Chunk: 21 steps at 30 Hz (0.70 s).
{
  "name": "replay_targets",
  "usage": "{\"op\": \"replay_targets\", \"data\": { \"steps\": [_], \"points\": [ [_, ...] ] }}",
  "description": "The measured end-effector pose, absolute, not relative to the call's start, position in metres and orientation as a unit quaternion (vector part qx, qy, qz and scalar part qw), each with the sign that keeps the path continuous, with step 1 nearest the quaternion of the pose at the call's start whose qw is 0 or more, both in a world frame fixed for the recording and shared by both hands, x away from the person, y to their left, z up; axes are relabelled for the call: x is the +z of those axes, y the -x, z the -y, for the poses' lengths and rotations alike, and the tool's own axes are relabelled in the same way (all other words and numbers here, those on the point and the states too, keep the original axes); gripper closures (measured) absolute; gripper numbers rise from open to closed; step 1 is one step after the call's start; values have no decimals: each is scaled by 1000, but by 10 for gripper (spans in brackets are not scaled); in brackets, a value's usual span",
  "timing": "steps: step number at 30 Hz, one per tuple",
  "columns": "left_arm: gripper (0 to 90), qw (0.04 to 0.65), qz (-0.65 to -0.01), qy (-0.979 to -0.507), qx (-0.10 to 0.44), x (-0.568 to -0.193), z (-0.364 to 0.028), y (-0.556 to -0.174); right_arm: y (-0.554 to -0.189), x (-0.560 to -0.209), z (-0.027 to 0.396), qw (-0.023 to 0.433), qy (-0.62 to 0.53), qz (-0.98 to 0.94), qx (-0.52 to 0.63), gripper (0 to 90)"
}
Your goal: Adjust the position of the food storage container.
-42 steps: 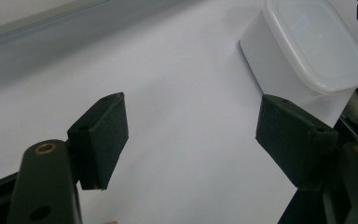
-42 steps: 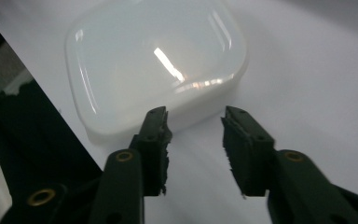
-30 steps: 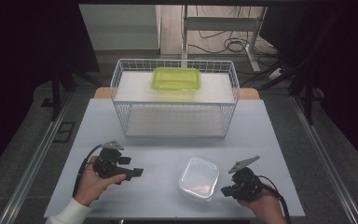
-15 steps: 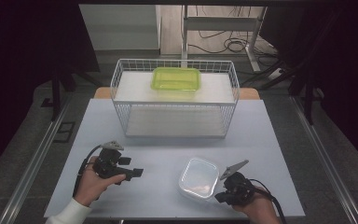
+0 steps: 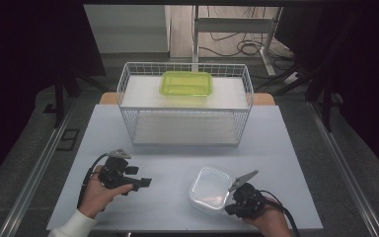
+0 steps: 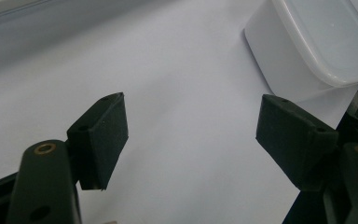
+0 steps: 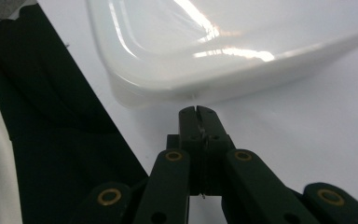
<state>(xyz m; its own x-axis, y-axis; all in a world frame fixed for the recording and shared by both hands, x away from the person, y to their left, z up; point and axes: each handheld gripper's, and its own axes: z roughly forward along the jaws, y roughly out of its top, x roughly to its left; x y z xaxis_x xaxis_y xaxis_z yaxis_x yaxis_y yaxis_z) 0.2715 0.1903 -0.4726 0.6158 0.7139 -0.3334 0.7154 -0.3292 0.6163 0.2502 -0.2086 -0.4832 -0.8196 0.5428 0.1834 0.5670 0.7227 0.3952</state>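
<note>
Resting on the pale grey tabletop (image 5: 177, 148) in the lower right of the high view is a translucent white plastic food container with rounded corners (image 5: 210, 187), its smooth lid-like face up and catching soft glare. It looks milky and empty as far as I can tell. In my right gripper view the same container (image 7: 223, 51) takes up the upper part of the frame, one rounded corner turned toward my jaws, bright streaks of light across its surface.

My right gripper (image 5: 233, 209) sits at the bottom right of the high view, my hand low behind it near the table's near edge, aimed up and left at the container's near corner. Its jaws are pressed together with nothing between them (image 7: 196, 111), the tips just beside the container's rim; whether they touch it I cannot tell.

My left gripper (image 5: 145, 183) lies in the lower left of the high view, held level in my hand and pointing toward the right of the frame, well apart from the container. Its jaws stand wide and empty (image 6: 191, 133), with the container (image 6: 307, 42) at the upper right of that view.

The container's long axis runs slightly tilted, from lower left to upper right in the high view.
</note>
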Motion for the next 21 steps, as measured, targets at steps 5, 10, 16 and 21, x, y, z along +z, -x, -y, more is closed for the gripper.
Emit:
{"op": "replay_targets", "data": {
  "steps": [5,10,16,21],
  "points": [
    [243,379,-439,-815,-1,-472,-190,-271,-248,-482,203,23,292,930,-222,895],
    [243,378,-438,-815,-1,-473,-190,-272,-248,-481,198,24,291,930,-226,895],
    [242,376,-438,-816,-1,-474,-190,-272,-246,-482,179,33,282,928,-239,895],
    [242,375,-440,-816,-2,-475,-190,-272,-246,-485,160,32,285,925,-249,896]
  ]
}}
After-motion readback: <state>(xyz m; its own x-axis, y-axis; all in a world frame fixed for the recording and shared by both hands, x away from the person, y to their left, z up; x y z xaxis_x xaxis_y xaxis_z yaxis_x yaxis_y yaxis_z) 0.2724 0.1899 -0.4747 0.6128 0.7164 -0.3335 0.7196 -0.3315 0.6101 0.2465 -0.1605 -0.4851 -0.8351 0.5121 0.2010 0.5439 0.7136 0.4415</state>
